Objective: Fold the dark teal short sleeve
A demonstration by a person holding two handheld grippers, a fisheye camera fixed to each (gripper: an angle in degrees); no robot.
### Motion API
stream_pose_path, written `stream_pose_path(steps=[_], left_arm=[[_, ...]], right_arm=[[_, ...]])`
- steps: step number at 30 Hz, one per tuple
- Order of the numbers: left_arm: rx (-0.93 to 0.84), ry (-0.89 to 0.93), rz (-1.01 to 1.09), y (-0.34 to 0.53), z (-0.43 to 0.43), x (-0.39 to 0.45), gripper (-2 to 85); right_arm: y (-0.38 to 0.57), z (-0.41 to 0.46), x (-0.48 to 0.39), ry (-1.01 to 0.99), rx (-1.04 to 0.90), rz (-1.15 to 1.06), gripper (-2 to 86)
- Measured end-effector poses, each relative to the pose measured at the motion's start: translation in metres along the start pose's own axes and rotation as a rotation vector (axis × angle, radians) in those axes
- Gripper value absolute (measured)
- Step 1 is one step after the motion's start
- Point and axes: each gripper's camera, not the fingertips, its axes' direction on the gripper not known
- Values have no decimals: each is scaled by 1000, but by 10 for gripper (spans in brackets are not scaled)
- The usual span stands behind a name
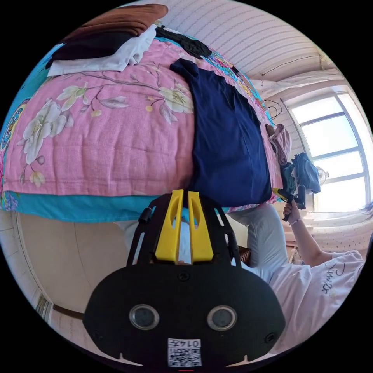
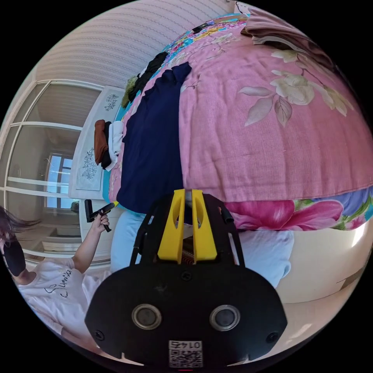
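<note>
— Where's the shirt (image 1: 229, 147)?

— Flat on the bed, spread lengthwise over the pink flowered cover. In the left gripper view it runs from about 12 o'clock down to 5 o'clock of centre; in the right gripper view (image 2: 153, 143) it lies toward 10 o'clock.

— Colour?

— Very dark, reading as navy blue here, plain, no print visible.

— Folded?

— It looks narrow, a long strip with straight side edges. One end reaches the near edge of the bed; the far end tapers to a small bunched part. Mostly smooth, a few soft creases.
</note>
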Motion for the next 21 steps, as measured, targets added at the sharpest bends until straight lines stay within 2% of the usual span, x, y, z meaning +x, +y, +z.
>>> stream_pose_path(steps=[4, 8, 11, 13, 16, 21], left_arm=[[10, -16, 26, 5, -1, 4, 38], [-37, -55, 146, 6, 8, 18, 50], [-119, -132, 236, 4, 28, 28, 61], [-183, -168, 256, 0, 49, 32, 67], [-176, -221, 286, -7, 61, 38, 57], [-138, -183, 336, -16, 61, 46, 6]], right_arm=[[6, 7, -13, 77, 12, -37, 68], [7, 33, -32, 86, -80, -135, 111], [1, 51, -42, 175, -139, -152, 123], [-5, 65, -43, 191, -213, -151, 112], [-12, 82, -45, 197, -296, -163, 81], [-15, 69, -52, 108, -183, -190, 31]])
